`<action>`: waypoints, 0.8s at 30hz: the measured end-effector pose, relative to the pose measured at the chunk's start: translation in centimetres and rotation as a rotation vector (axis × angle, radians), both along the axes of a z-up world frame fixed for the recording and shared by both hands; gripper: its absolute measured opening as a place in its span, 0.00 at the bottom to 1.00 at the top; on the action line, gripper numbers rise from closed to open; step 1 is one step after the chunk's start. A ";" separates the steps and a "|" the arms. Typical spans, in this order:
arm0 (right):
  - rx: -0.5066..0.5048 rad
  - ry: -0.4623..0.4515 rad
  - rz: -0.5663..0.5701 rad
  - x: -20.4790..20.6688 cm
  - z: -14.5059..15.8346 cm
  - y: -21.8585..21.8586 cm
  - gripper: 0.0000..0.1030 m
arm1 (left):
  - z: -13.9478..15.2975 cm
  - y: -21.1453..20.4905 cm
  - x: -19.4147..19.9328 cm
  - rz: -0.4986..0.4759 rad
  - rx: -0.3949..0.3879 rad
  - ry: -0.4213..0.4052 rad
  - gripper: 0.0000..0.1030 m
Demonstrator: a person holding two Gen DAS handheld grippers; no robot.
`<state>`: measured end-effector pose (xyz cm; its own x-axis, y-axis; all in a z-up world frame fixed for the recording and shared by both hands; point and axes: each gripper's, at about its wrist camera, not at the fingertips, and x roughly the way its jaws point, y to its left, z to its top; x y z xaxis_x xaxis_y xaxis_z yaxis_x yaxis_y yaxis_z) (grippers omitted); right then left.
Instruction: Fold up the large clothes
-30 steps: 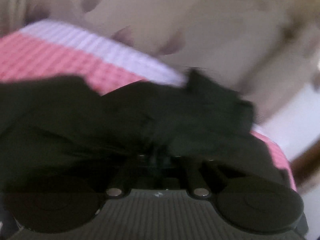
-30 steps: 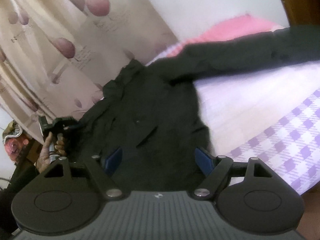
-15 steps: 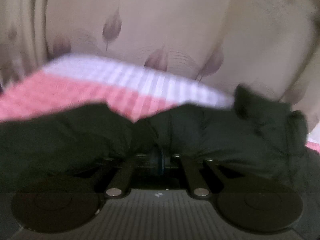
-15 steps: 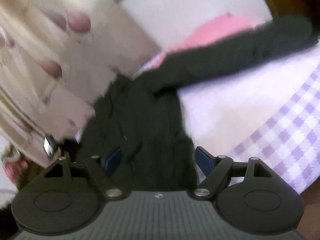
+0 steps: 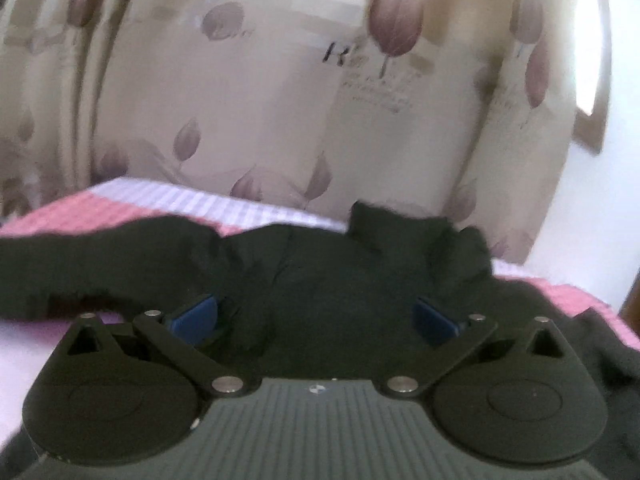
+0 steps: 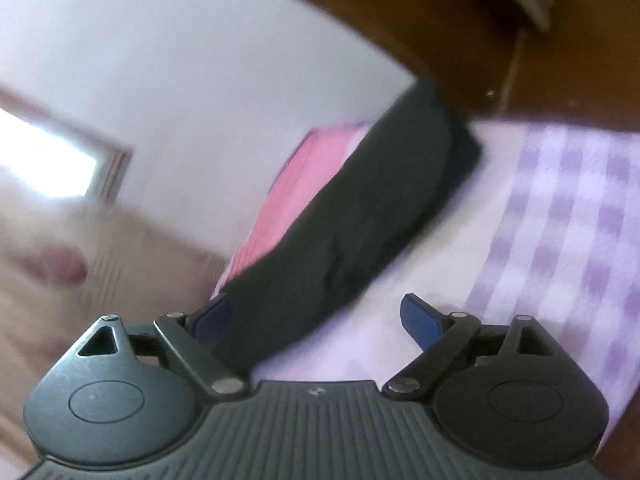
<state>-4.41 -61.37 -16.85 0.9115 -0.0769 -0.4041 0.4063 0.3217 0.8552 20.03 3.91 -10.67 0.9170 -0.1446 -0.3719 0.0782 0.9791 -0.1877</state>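
The black garment (image 5: 320,280) lies on the checked bedsheet (image 5: 180,200), its long axis running left to right in the left wrist view, a sleeve (image 5: 80,256) stretched leftward, its collar bunched toward the curtain (image 5: 260,100). It looks dark and rumpled. The left gripper (image 5: 316,316) has just sprung wide, pressing nothing, cloth beneath. The right gripper (image 6: 316,320), widening too, hovers released beside another sleeve (image 6: 380,200) slanting up-right toward wooden furniture (image 6: 560,60); bare lilac sheet lies rightward.

I see the bed (image 5: 208,204) under a checked sheet, lilac with a pink band. A black garment (image 5: 340,280) lies crumpled across it; from the right wrist its sleeve (image 6: 380,208) runs toward one o'clock
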 end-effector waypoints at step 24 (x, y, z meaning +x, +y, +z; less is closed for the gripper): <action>-0.042 0.220 -0.155 8.3 -0.5 -5.7 0.08 | -3.3 4.3 0.7 0.033 -0.304 0.122 1.00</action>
<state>3.94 -67.07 -17.35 0.7784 -0.2295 -0.5843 0.6277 0.2749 0.7283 20.70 8.20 -13.96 0.8744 -0.2365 -0.4237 0.0063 0.8786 -0.4774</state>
